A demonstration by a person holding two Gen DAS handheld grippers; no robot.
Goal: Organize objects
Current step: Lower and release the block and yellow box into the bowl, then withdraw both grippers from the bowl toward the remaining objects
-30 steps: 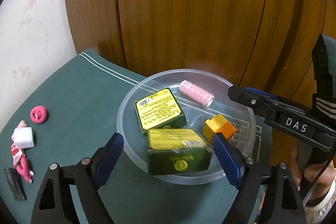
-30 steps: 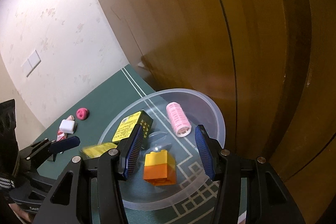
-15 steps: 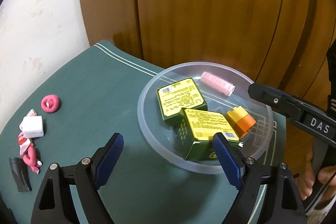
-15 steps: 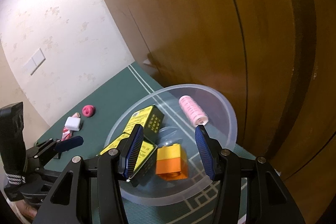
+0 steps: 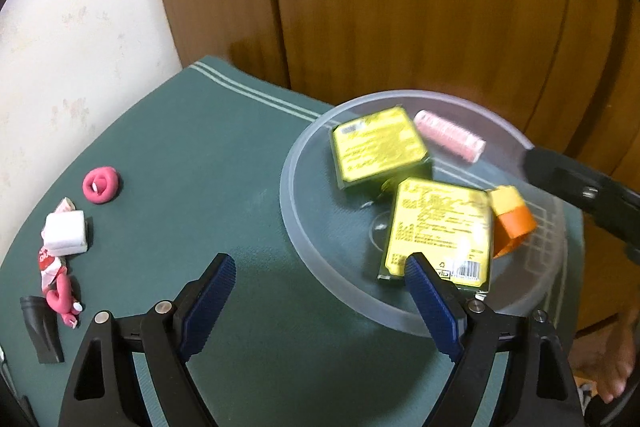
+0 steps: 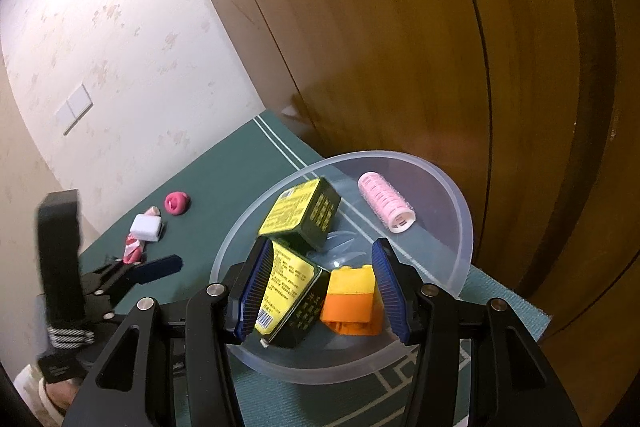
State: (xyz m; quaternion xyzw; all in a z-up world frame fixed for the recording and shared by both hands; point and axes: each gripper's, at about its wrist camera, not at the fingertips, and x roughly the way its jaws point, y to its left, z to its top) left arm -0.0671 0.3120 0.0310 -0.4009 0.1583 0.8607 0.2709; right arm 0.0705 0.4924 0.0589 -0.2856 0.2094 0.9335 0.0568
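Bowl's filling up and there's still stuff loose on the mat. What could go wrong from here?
1. The nearer yellow box leans tilted against the other yellow box and the orange-yellow block; another drop could shift the pile.
2. The right gripper hangs open low over the clear bowl; it might nudge the rim.
3. The items left, pink coil and white cube, are small, so the open left gripper may mis-grip.

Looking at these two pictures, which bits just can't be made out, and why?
- Print on the two yellow-green boxes: left view, blurred and too small.
- Lower edge of the near box: right view, behind the right claw.
- Black piece on the mat: left view, too small to identify.
- Red-white wrapper: partly under the white block.
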